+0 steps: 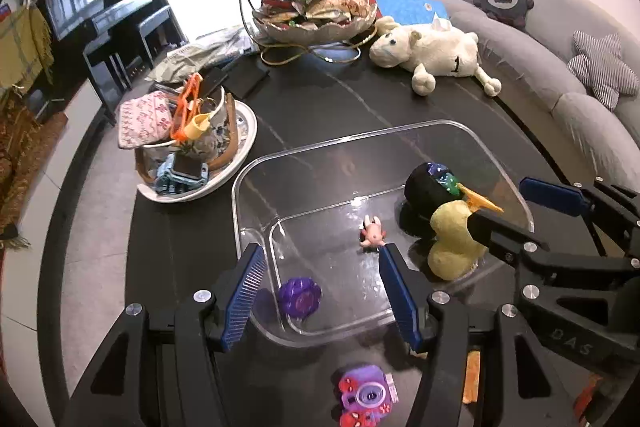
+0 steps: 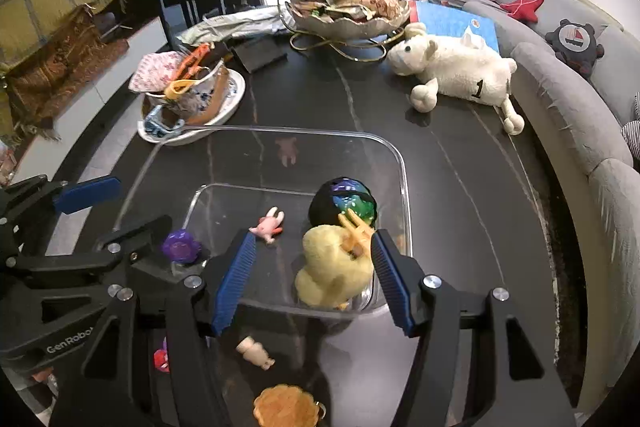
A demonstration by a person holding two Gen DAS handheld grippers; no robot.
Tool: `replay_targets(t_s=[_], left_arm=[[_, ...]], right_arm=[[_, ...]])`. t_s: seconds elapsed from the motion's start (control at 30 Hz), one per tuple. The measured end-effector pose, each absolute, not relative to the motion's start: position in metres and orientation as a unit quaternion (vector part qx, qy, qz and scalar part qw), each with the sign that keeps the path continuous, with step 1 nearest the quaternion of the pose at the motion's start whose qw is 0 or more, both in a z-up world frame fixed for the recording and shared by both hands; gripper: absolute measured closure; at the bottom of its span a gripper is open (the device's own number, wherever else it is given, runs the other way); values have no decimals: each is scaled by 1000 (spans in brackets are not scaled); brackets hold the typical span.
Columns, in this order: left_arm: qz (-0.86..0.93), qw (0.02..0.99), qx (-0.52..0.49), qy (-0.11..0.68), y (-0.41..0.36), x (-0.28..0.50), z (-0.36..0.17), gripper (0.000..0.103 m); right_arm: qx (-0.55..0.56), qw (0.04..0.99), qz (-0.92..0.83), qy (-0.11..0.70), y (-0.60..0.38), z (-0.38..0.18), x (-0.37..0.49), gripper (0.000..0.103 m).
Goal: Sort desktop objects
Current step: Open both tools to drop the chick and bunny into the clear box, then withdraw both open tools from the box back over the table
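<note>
A clear plastic bin stands mid-table. Inside it are a yellow plush duck, a black ball with coloured patches and a tiny pink figure. A purple flower toy sits at the bin's near left corner. My left gripper is open over the bin's near edge, holding nothing. Just above the duck, my right gripper hangs open with a finger on either side. In front of the bin lie a purple toy camera, a cream figurine and an orange round piece.
A plate with a cup and clutter stands left of the bin. At the back are a tiered bowl of snack packets and a white plush sheep. A grey sofa curves along the right table edge.
</note>
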State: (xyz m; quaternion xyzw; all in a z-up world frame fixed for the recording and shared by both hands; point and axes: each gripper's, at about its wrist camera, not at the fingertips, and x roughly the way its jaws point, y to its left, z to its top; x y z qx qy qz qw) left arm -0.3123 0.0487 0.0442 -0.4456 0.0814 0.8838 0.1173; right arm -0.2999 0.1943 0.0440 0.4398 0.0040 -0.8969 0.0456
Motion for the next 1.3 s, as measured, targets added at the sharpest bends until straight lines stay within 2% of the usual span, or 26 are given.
replay_targets(t_s=[0.37, 0.93, 1.3], left_arm=[[896, 104, -425, 73, 40, -256, 64, 45], [907, 107, -399, 82, 37, -177, 81, 45], [899, 104, -419, 73, 33, -144, 65, 45]], right_arm=[[414, 70, -907, -17, 187, 64, -239, 44], [394, 89, -915, 7, 178, 75, -163, 44], [399, 86, -913, 13, 173, 64, -128, 44]])
